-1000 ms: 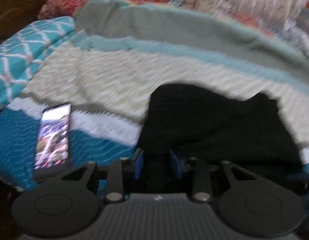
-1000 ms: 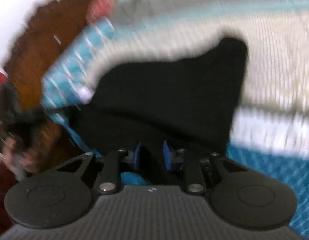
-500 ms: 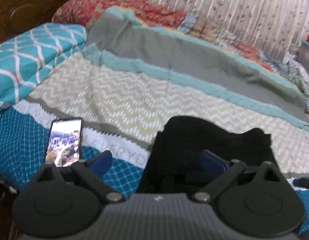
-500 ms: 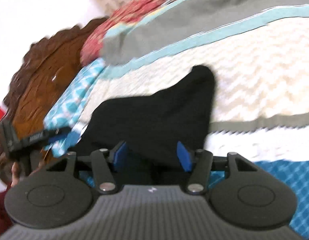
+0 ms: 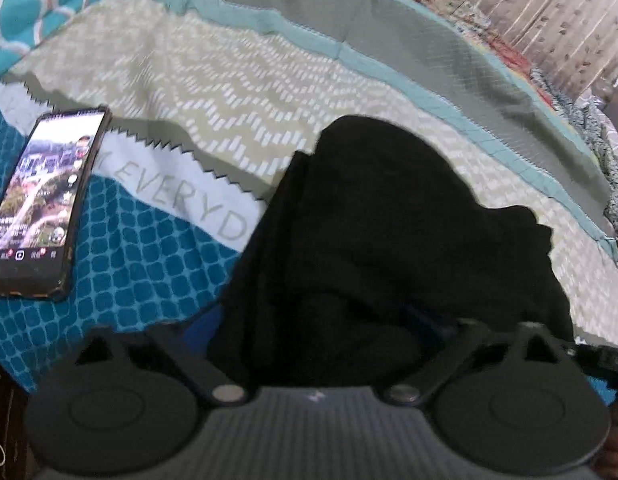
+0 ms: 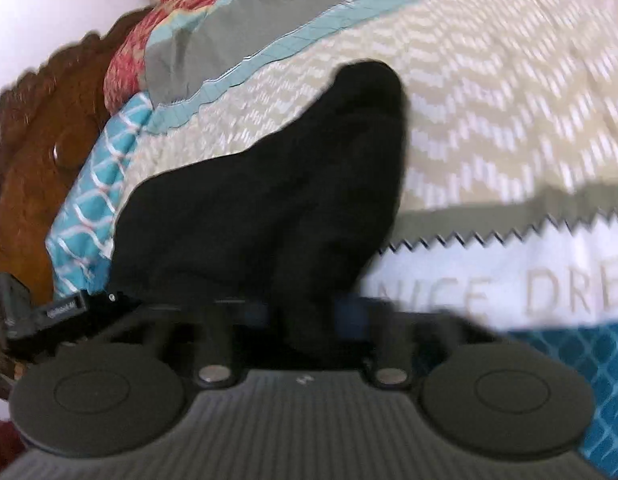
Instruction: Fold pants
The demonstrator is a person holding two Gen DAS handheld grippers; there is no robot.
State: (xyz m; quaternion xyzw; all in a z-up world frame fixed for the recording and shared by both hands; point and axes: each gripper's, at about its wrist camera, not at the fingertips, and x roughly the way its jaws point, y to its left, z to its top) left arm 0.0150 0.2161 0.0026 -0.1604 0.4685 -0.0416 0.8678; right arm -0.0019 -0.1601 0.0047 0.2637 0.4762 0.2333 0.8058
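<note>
The black pants (image 5: 381, 232) lie in a bunched, folded heap on the patterned bedspread (image 5: 237, 92). My left gripper (image 5: 313, 324) is wide open, its blue pads spread on either side of the near edge of the heap. In the right wrist view the pants (image 6: 269, 208) reach right up to my right gripper (image 6: 309, 316), whose blue pads stand close together with black fabric between them. The other gripper shows at the left edge of the right wrist view (image 6: 69, 308).
A lit phone (image 5: 41, 200) lies on the blue part of the bedspread, left of the pants. A teal patterned pillow (image 6: 97, 192) and a brown wooden headboard (image 6: 37, 152) are beyond the pants. A striped curtain (image 5: 549, 12) hangs behind the bed.
Both grippers let go of the pants and opened. The left stayed wide open and dropped closer to the heap. The right has narrowed again around a fold of fabric.
</note>
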